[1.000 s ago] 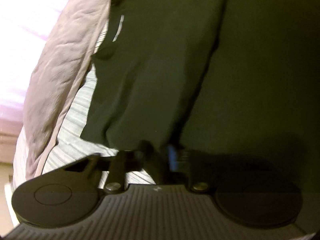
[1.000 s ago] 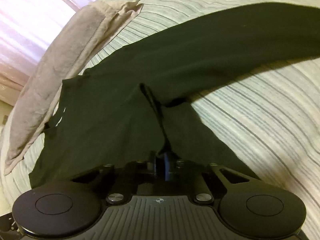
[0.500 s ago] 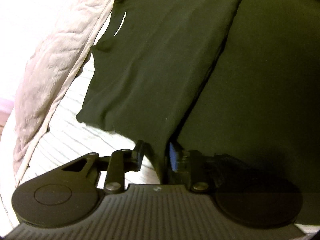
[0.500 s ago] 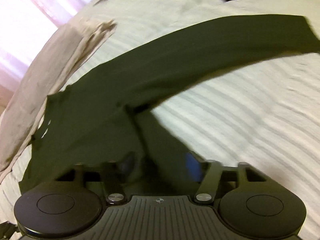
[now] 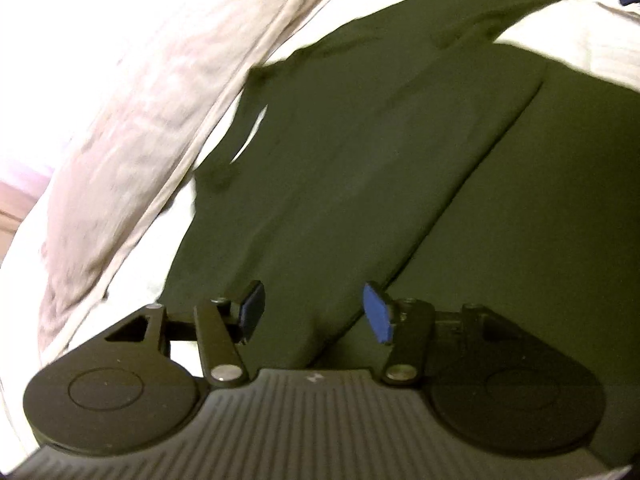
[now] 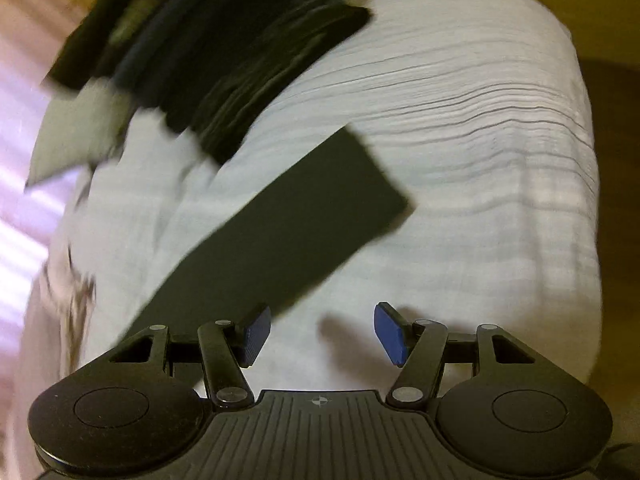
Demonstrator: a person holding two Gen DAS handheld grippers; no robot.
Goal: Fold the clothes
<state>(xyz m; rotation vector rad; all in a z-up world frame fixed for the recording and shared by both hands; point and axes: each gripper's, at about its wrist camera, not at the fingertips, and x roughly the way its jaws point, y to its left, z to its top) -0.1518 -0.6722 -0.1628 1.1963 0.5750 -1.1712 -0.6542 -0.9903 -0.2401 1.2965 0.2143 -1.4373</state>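
Both the left gripper [image 5: 314, 307] and right gripper [image 6: 322, 335] are hovering with fingers wide, empty, above the dark shirt [image 5: 360, 160] lying on the bed [image 6: 460, 120].

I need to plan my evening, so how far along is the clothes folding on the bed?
Done: a stack of dark folded clothes sits at the far end of the striped white bedspread. In hand: nothing; both the left tongs and right tongs are open. The dark green long-sleeved shirt lies with one side folded over; its sleeve is outstretched. The beige garment looks untouched.
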